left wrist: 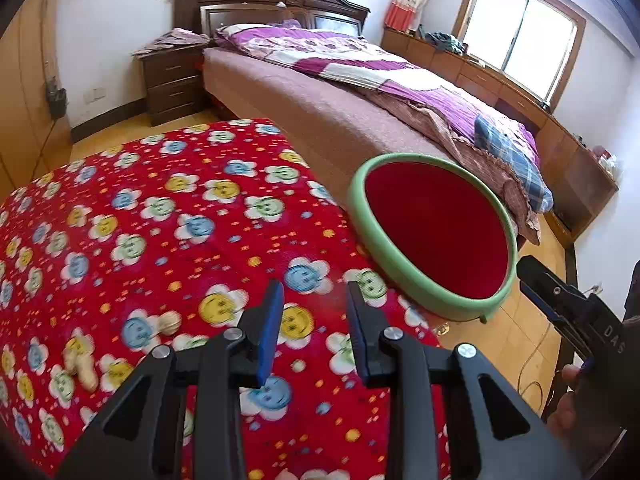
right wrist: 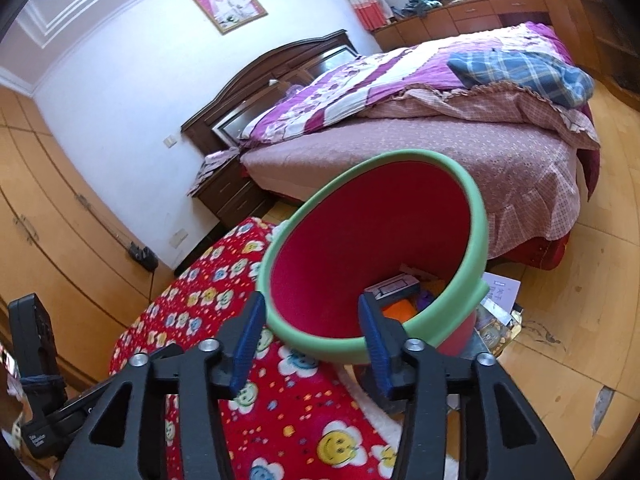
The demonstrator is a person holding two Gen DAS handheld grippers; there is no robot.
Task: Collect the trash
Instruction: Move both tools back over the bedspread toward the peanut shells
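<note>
A red bin with a green rim (left wrist: 436,236) stands beside the edge of the red flowered blanket (left wrist: 160,220), tilted toward me. In the right wrist view the bin (right wrist: 360,248) holds a small box (right wrist: 394,286) and something orange (right wrist: 400,310). My right gripper (right wrist: 312,330) is open, with the bin's near rim running between its fingers and no pad pressing on it. My left gripper (left wrist: 316,320) hovers open and empty over the blanket. Two tan shell-like bits (left wrist: 82,366) (left wrist: 169,322) lie on the blanket to its left. The right gripper (left wrist: 534,280) shows next to the bin's right side.
A bed (left wrist: 360,120) with a purple quilt runs behind the bin. A dark nightstand (left wrist: 172,80) stands by the headboard. Papers and wrappers (right wrist: 498,304) lie on the wood floor beside the bin. A cable (left wrist: 532,360) trails on the floor. Low cabinets (left wrist: 500,80) line the window wall.
</note>
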